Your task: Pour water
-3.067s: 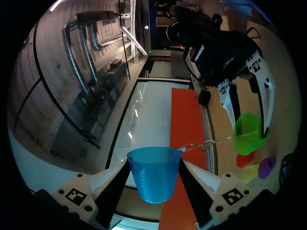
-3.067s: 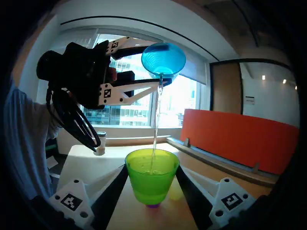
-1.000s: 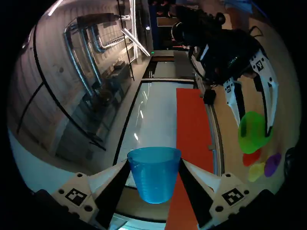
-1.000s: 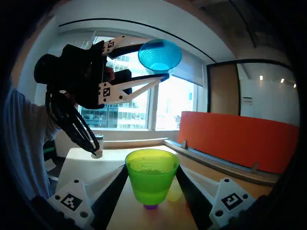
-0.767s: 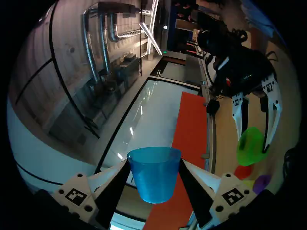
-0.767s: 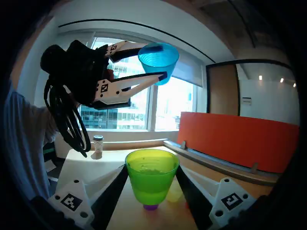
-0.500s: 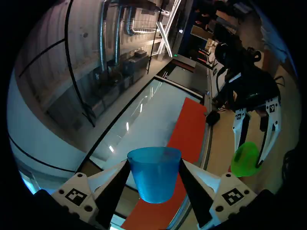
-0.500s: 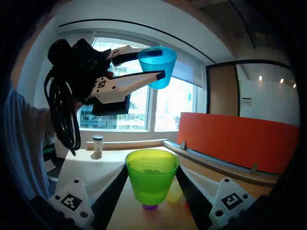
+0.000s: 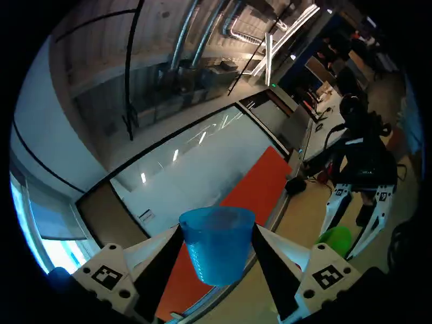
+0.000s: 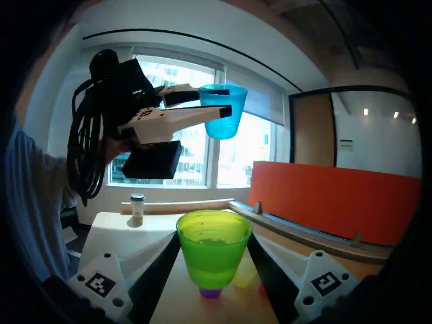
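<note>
- My left tongs (image 9: 217, 238) hold the blue cup (image 9: 217, 254): both fingers press its sides just below the rim.
- In the right gripper view this cup is upright, high in the air over the far part of the table (image 10: 116, 229), in front of the window (image 10: 189, 156). I cannot tell whether anything is in it.
- A hand (image 10: 115, 146) grips the left tongs' body. Black cables (image 10: 85, 156) hang in loops beside it, and a blue sleeve (image 10: 29, 216) is at the left.
- My right tongs (image 10: 214, 245) hold the green cup (image 10: 214, 254), one finger tight on each side.
- The green cup is upright, over the near middle of the table. A liquid line shows part way up its wall. I cannot tell whether its base rests on the table.
- A yellow cup (image 10: 244, 274) and a purple cup (image 10: 210, 292) sit low, just behind the green cup. Contact between them cannot be judged.
- A small jar (image 10: 137, 204) stands at the table's far left corner, well apart from both cups.
- An orange partition (image 10: 335, 200) runs along the table's right edge.
</note>
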